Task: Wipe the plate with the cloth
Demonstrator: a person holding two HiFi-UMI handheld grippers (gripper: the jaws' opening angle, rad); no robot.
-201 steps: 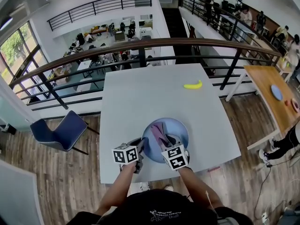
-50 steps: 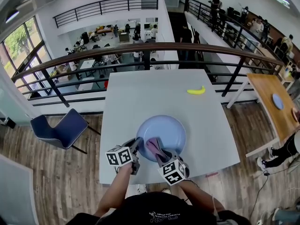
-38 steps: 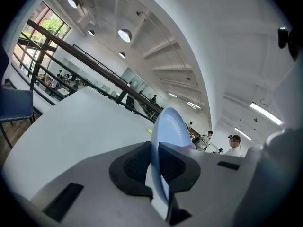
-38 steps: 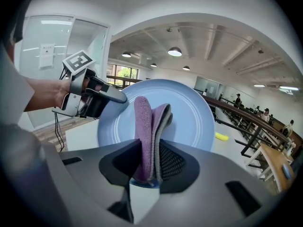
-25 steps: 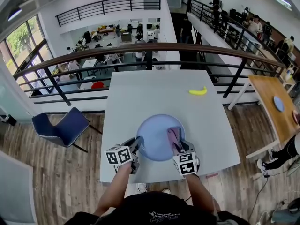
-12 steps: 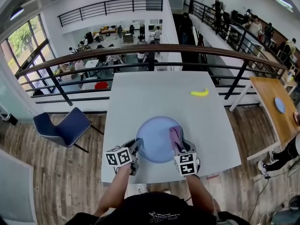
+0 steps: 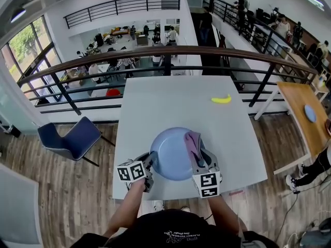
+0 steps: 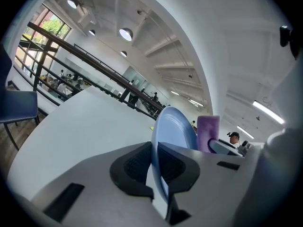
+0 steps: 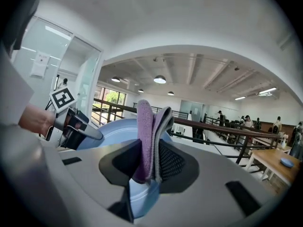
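Note:
A light blue plate [image 7: 168, 156] lies on the white table [image 7: 155, 102] near its front edge. My left gripper [image 7: 151, 163] grips the plate's left rim; its jaws are closing, and the rim [image 8: 161, 174] stands edge-on between the pads. My right gripper [image 7: 199, 156] is shut on a folded purple cloth [image 7: 192, 142], which sticks up out of the jaws over the plate's right side. In the right gripper view the cloth [image 9: 149, 126] is pinched between the pads, with the plate [image 9: 116, 131] behind and below it. The cloth [image 8: 208, 132] also shows past the plate in the left gripper view.
A yellow banana [image 7: 221, 99] lies at the table's far right. A blue chair [image 7: 72, 138] stands left of the table. A railing [image 7: 165, 53] runs behind the table's far edge. A wooden table [image 7: 302, 110] stands at the right.
My right gripper has risen with the cloth, lifting it off the plate's right side. The left gripper and the plate have stayed in place.

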